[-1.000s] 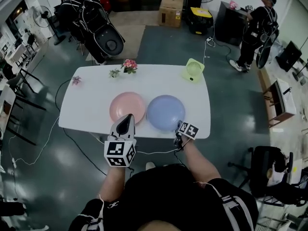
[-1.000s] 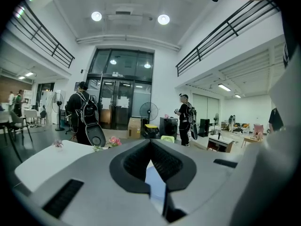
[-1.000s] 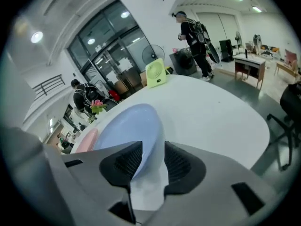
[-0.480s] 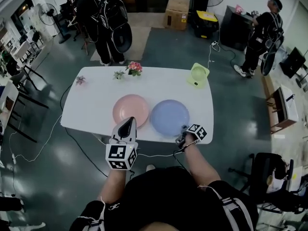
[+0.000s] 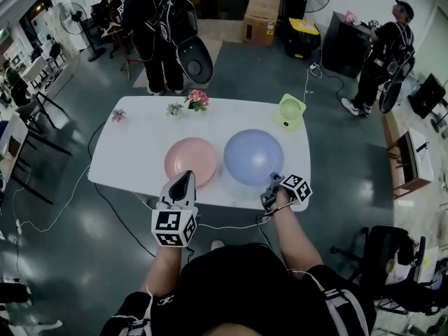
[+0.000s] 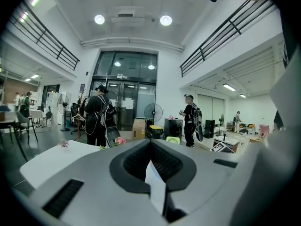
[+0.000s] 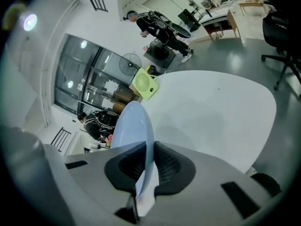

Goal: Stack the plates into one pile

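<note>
The pink plate (image 5: 190,161) lies flat on the white table (image 5: 133,152). Right of it, the blue plate (image 5: 253,157) is lifted and tilted, gripped at its near rim by my right gripper (image 5: 273,182). In the right gripper view the blue plate (image 7: 134,126) stands on edge between the pads of the right gripper (image 7: 149,149); the jaws are opening slightly but still press on the rim. My left gripper (image 5: 185,178) hovers at the table's near edge, just before the pink plate, touching nothing. In the left gripper view the left gripper (image 6: 151,147) has its jaws together.
A green desk fan (image 5: 288,110) stands at the table's far right. A pot of pink flowers (image 5: 197,98) and a small flower (image 5: 117,115) sit along the far and left edges. People stand beyond the table. Cables run on the floor.
My right gripper closed on the blue plate's near rim, then rose and rolled, lifting and tilting the plate off the table. The left gripper stayed put.
</note>
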